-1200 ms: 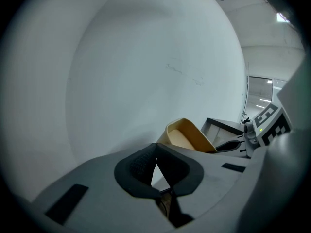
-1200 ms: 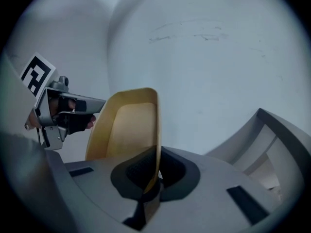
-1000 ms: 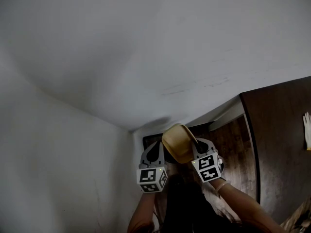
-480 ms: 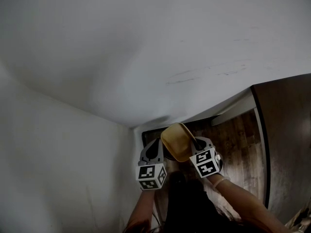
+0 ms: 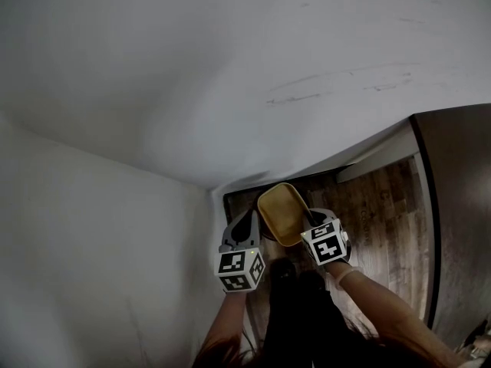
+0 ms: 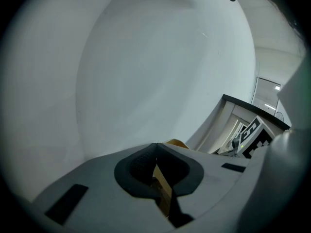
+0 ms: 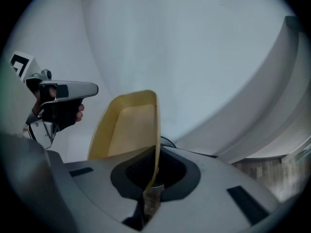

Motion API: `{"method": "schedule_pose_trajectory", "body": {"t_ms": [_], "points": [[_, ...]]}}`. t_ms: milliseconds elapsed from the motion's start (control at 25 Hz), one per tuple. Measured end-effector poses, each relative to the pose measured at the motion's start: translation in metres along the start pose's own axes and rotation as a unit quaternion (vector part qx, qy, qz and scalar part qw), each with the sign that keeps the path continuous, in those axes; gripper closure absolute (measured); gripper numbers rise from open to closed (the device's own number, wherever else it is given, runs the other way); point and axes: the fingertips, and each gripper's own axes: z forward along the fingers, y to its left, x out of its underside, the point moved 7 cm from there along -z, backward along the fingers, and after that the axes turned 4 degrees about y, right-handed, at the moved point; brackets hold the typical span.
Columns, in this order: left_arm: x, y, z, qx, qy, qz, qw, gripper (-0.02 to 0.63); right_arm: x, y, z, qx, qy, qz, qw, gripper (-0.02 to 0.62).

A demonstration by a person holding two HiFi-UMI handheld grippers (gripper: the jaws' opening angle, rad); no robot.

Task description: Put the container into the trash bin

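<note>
- White walls are filling most of the head view, with a patch of wooden floor showing at the lower right.
- Both grippers are sinking toward the corner of the floor compared with a second ago. The container is looking smaller and lying lower against the boards (more floor is showing, too).
- This is reading as the lowering stage of the drop. The container is not released yet, and no bin can be picked out for certain in the dark area under the hands.
- The right gripper is clamping its jaws on the container's thin side wall at the end nearest the person, so the container is hanging in the air at the lower centre of the frame.
- The left gripper is carrying nothing, its jaws pressed together, just beside the container's left edge.
- The container's long axis is running up the frame, leaning slightly to the upper left, away from the right gripper. Its open side is facing up toward the camera and a little toward the left gripper.
</note>
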Motion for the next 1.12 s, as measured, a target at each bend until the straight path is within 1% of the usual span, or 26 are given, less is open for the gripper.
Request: {"method": "schedule_pose_trajectory", "body": {"t_ms": [120,240,360,560,720,920,1120], "points": [[0.003,0.002,0.004,0.005,0.001,-0.003,1.0000,0.586,0.005,0.000,0.009,-0.001,0.007,0.011,1.000,0.576],[0.003,0.004,0.006,0.008,0.000,-0.007,0.9999,0.586,0.004,0.002,0.015,-0.010,0.009,0.020,1.000,0.532],[0.003,0.006,0.006,0.011,-0.001,-0.010,0.9999,0.586,0.003,0.005,0.020,-0.014,0.006,0.033,0.999,0.525],[0.004,0.011,0.009,0.013,-0.002,-0.015,0.9998,0.586,0.003,0.004,0.030,-0.007,0.011,0.048,0.999,0.516],[0.005,0.013,0.010,0.014,0.001,-0.015,0.9998,0.586,0.004,0.003,0.038,-0.014,0.017,0.075,0.997,0.480],[0.008,0.020,0.013,0.015,0.007,-0.014,0.9998,0.586,0.002,0.005,0.046,-0.023,0.018,0.079,0.996,0.456],[0.011,0.022,0.014,0.012,0.013,-0.017,0.9997,0.586,0.002,0.006,0.049,-0.030,0.022,0.080,0.996,0.446]]}}
